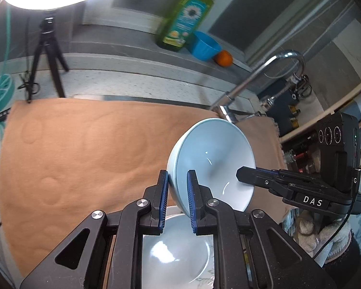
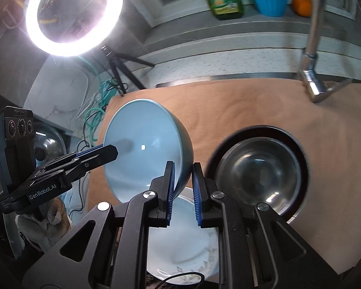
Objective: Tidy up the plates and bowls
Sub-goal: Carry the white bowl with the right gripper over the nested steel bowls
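Showing only rightward: steel bowl (image 2: 257,168).

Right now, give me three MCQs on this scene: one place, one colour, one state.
1. Where is the steel bowl?
A. on the tan cloth
B. on the window ledge
C. hanging from the faucet

2. What colour is the held bowl?
A. red
B. pale blue
C. black

3. How is the pale blue bowl held?
A. flat on the cloth
B. tipped, rim gripped by both the left hand-held gripper and the right hand-held gripper
C. upside down on the white plate

Answers: 1 A, cloth surrounds it. 2 B, seen in both views. 3 B, both close on its rim.
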Motion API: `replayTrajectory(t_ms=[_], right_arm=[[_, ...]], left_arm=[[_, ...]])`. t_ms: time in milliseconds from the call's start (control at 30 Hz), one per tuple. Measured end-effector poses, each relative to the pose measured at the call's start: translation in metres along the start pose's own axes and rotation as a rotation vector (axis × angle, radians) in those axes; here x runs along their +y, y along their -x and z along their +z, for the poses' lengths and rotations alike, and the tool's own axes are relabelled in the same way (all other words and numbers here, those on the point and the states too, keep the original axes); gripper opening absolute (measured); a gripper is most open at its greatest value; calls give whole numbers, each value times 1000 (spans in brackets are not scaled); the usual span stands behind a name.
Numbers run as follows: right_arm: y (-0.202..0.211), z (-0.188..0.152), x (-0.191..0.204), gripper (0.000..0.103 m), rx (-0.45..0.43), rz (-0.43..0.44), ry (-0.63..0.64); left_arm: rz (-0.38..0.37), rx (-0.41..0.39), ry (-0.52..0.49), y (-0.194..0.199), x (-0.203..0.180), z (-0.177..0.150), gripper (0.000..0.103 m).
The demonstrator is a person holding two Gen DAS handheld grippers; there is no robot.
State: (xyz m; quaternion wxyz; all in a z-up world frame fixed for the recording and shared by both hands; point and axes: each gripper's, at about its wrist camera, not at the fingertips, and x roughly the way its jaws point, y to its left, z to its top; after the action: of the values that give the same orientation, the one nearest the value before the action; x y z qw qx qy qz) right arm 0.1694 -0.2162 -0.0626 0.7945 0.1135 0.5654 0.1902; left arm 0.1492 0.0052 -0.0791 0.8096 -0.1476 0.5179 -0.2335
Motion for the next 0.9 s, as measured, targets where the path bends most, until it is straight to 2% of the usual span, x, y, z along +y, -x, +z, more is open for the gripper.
replayTrajectory(t_ms=[333,900], right_arm=[[21,-11,-56,14,-17,-56,-71],[2,-25,-105,14,33,-102,-108]], left_arm=[[-25,57,-55,-37,-43,3,14],[24,159,-101,-83,-72,-6,14]])
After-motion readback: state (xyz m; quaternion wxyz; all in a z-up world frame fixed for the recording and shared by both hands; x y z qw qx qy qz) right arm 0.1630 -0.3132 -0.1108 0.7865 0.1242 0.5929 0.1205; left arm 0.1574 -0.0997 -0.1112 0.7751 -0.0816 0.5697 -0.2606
